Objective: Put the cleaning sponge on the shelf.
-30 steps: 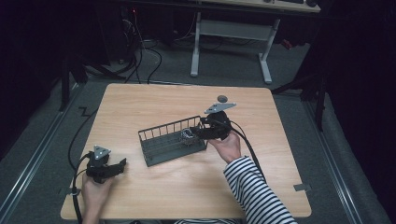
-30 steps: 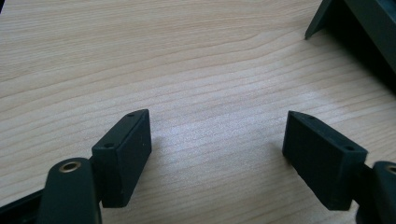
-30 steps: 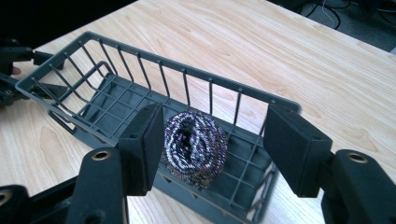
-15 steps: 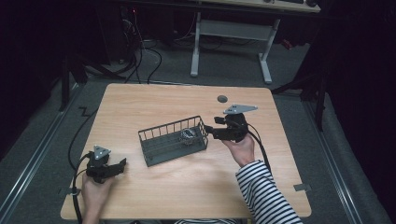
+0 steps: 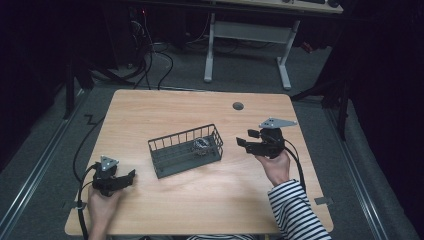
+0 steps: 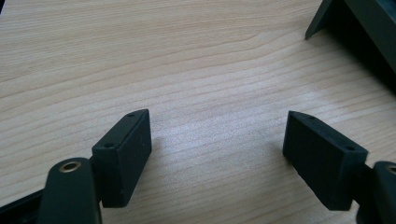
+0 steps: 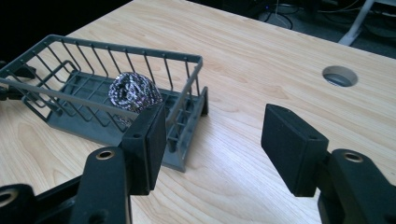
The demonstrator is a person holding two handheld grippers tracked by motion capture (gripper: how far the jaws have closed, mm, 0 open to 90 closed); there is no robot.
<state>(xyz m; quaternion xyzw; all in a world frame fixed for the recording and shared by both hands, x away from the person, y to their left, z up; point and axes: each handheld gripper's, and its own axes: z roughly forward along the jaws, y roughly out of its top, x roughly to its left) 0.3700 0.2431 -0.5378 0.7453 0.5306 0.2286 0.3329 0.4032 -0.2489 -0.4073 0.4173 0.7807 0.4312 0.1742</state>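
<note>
Shiny scrubber ball [image 7: 134, 92] sitting inside the wire basket [image 5: 172, 160], right gripper [image 5: 242, 141] just beside it with jaws wide apart, left gripper [image 5: 131, 174] resting spread too.

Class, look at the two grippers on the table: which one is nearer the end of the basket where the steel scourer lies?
The right gripper, open just off the wire basket's scourer end. The left gripper rests near the table's front edge.

Wire basket [image 5: 170, 159] at bench [image 5: 210, 205] centre; scourer ball [image 5: 200, 147] inside basket, at its right end. Right tongs [image 5: 243, 141] just right of basket, apart from it. Left tongs [image 5: 131, 175] left of and nearer than basket. Cable hole [image 5: 238, 106] behind basket, to its right.
</note>
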